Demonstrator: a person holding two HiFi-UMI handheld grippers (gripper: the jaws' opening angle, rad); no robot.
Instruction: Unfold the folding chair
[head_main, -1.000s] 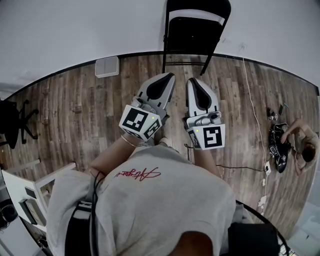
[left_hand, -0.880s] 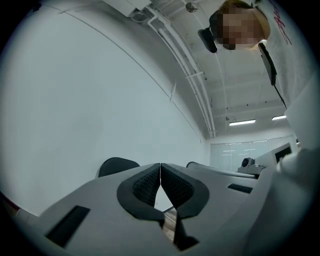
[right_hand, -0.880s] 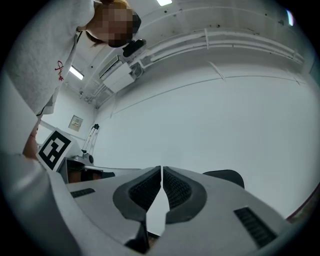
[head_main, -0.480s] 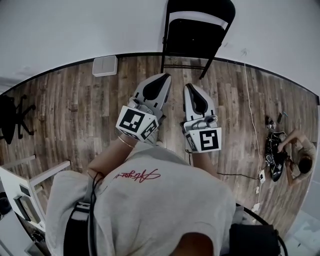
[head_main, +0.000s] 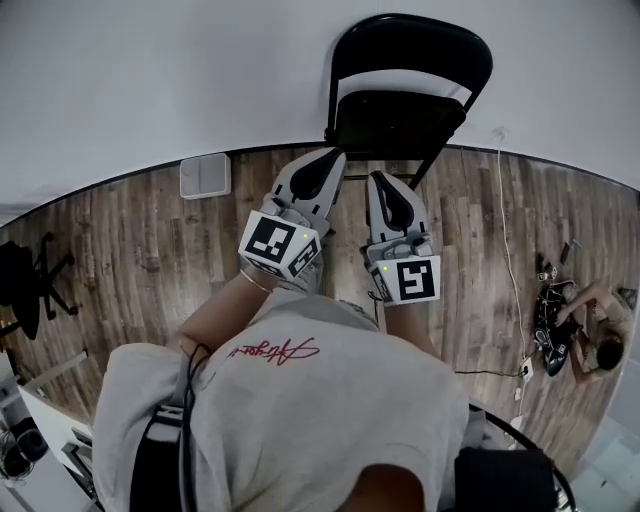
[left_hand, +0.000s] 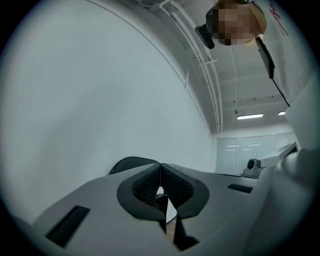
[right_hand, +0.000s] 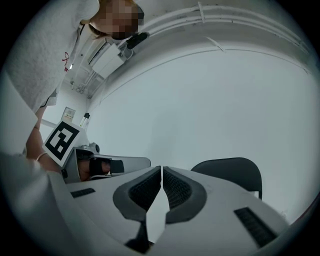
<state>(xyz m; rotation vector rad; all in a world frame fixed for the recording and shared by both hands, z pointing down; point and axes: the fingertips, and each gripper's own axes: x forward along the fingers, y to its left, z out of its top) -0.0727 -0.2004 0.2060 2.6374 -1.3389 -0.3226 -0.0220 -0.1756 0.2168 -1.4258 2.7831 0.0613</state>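
A black metal folding chair stands folded flat at the far edge of the brown wood-plank floor, leaning on the plain white wall. Its long axis runs upright. The rounded backrest bar is at the top and the legs are down at the foot of the wall, with the flat seat panel facing the room. In the head view the lower ends of the legs are partly covered by the two grippers held out in front of them. The right leg shows down to the floor, but the left foot cannot be made out.

The left gripper has its ribbed fingers pressed together with nothing between them. Only a curved sliver of the backrest shows over its left finger.

The right gripper also has its fingers pressed together and empty. Here the backrest sits off to the right of them, its lower part cut off by the gripper body. Neither gripper touches the chair.

A white square box lies on the floor by the wall to the left. A black swivel chair is cut by the left edge. At the right edge a person sitting on the floor is small and hard to make out.
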